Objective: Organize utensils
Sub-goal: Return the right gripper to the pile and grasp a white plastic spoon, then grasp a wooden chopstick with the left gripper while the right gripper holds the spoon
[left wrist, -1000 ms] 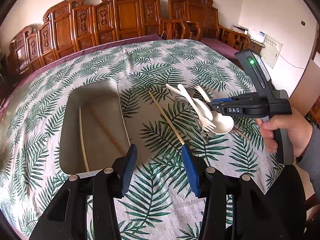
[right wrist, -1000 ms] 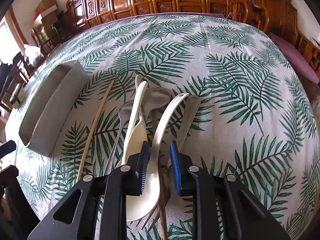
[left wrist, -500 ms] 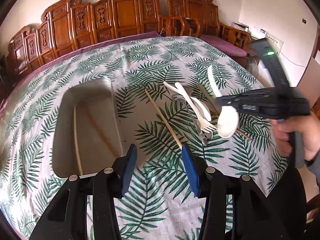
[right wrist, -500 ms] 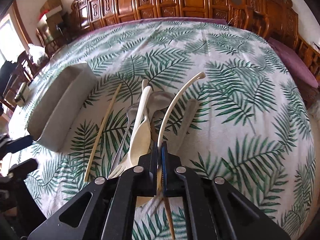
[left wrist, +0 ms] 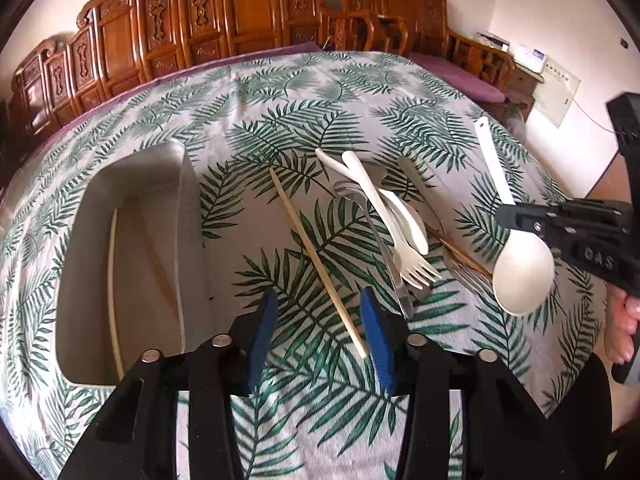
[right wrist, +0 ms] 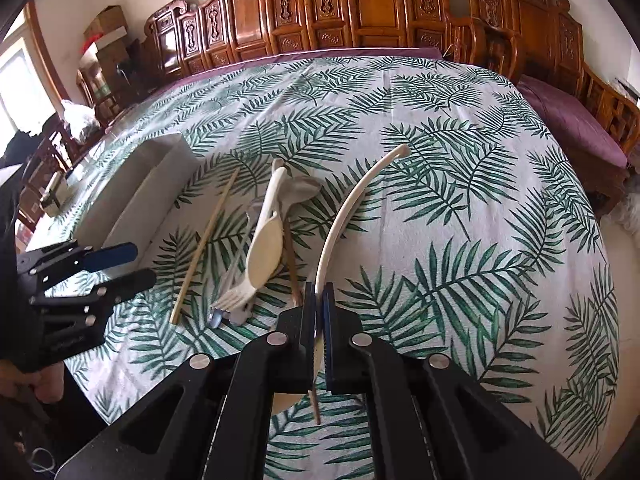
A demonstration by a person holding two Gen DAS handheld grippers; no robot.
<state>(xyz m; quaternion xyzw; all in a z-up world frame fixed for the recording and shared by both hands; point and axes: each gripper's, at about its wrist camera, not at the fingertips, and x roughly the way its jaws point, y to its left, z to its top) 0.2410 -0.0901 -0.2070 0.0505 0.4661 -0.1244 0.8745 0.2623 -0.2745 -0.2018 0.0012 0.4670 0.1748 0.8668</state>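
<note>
My right gripper (right wrist: 319, 308) had its jaws clamped on the cream plastic spoon (left wrist: 520, 268), lifted off the leaf-print counter (left wrist: 280, 120). My left gripper (left wrist: 318, 324) jaws were closing, nothing between them, over the wooden chopstick (left wrist: 316, 258) beside the white rectangular tray (left wrist: 80, 216).

One tray (left wrist: 132, 176), one fork (left wrist: 412, 264) – three chopsticks (left wrist: 320, 260).

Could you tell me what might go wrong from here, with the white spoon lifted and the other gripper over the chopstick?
The right gripper pinches the white spoon on its thin handle, so the bowl could swing or slip. The left gripper, its jaws closing, straddles the wooden chopstick near its end; it may tip. The tray wall is close.
</note>
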